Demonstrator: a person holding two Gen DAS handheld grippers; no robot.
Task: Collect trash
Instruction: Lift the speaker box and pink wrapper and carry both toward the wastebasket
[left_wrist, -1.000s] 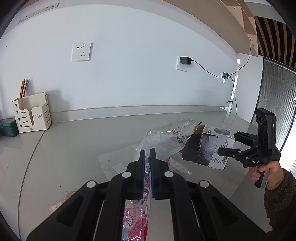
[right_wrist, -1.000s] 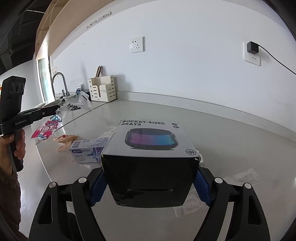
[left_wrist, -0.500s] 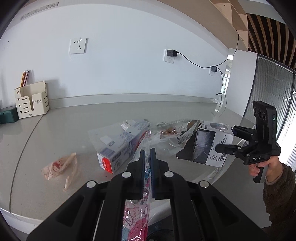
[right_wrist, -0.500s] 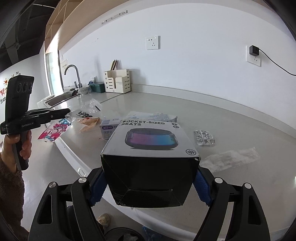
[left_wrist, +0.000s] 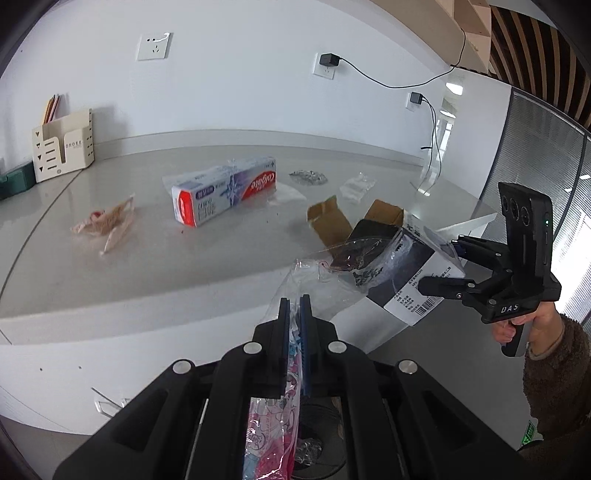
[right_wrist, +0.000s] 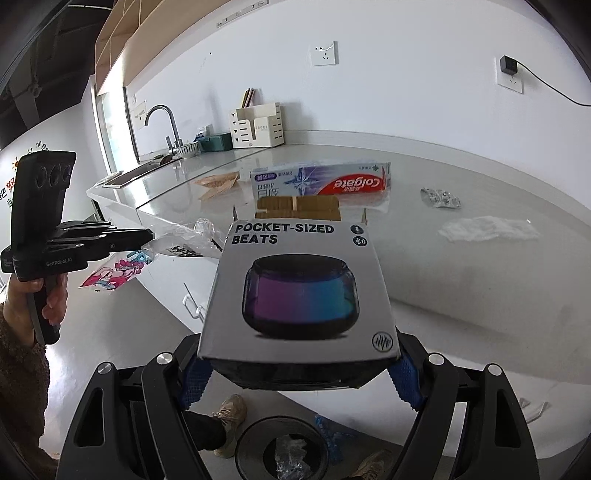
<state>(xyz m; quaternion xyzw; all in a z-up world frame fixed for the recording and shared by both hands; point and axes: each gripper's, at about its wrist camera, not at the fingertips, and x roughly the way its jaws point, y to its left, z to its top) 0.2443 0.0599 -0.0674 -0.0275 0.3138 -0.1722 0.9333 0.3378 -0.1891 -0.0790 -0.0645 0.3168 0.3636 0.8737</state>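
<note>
My left gripper (left_wrist: 294, 301) is shut on a clear plastic wrapper with pink and blue print (left_wrist: 275, 417), held off the counter's front edge; it also shows in the right wrist view (right_wrist: 118, 271). My right gripper (right_wrist: 299, 369) is shut on a black speaker box (right_wrist: 299, 280) with open cardboard flaps, held in the air above a round trash bin (right_wrist: 284, 446) on the floor. The box shows in the left wrist view (left_wrist: 399, 266). A Colgate toothpaste box (left_wrist: 225, 194), a tan wrapper (left_wrist: 105, 221), a blister pack (left_wrist: 308, 177) and a small clear bag (left_wrist: 356, 186) lie on the grey counter (left_wrist: 110, 273).
A cream organiser (left_wrist: 62, 149) and a green box (left_wrist: 13, 181) stand at the wall. A sink with a faucet (right_wrist: 162, 125) is at the counter's far left in the right wrist view. Cables hang from wall sockets (left_wrist: 328, 62). The person's shoes (right_wrist: 229, 413) are by the bin.
Both grippers have pulled back from the counter and past its front edge with their loads. The bin on the floor has come into view below the speaker box.
</note>
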